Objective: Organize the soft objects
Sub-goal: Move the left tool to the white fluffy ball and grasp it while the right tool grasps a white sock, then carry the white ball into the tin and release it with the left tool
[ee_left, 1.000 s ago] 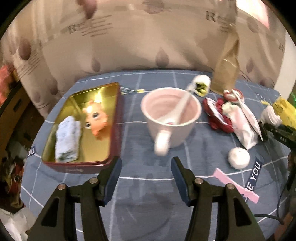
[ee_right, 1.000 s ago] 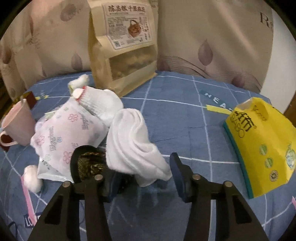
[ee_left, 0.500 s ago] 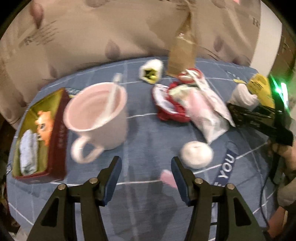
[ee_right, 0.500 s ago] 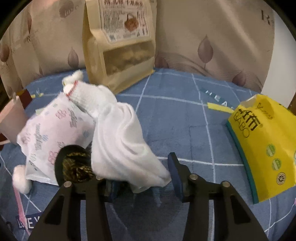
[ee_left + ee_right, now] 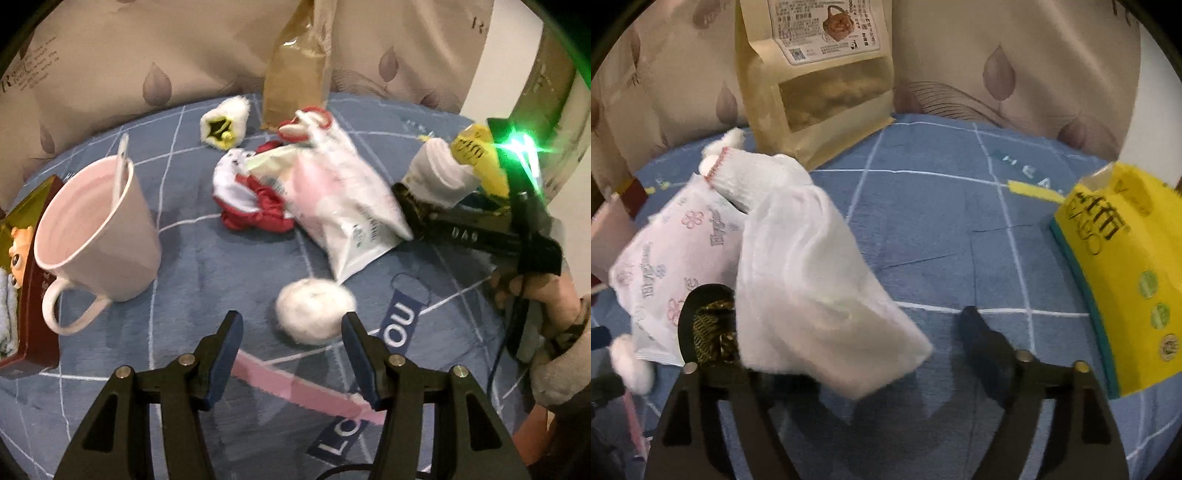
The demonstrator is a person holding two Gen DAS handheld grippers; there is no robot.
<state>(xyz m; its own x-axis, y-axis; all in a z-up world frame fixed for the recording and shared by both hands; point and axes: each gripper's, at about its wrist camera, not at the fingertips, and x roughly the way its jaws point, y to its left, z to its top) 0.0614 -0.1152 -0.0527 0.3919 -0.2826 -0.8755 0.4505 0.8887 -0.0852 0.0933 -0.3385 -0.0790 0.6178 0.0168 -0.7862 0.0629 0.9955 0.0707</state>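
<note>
My left gripper (image 5: 291, 347) is open and empty, just short of a white fluffy ball (image 5: 314, 311) on the blue cloth. A red-and-white soft toy (image 5: 251, 201) and a white-and-yellow plush (image 5: 225, 123) lie farther back. The red tin (image 5: 31, 295) at the far left holds an orange toy (image 5: 18, 247) and a rolled blue towel. My right gripper (image 5: 849, 343) has its jaws apart; a white cloth (image 5: 816, 280) is draped over its left finger, over a dark mesh object (image 5: 713, 328). That cloth also shows in the left wrist view (image 5: 439, 173).
A pink mug (image 5: 92, 236) with a spoon stands left of centre. A flowered white packet (image 5: 343, 206) and a white glove (image 5: 753, 173) lie mid-table. A brown standing pouch (image 5: 816, 74) is at the back, a yellow bag (image 5: 1123, 280) at the right.
My left gripper has swung right, from facing the tin and mug to facing the white ball. The right gripper has moved in a little under the white cloth.
</note>
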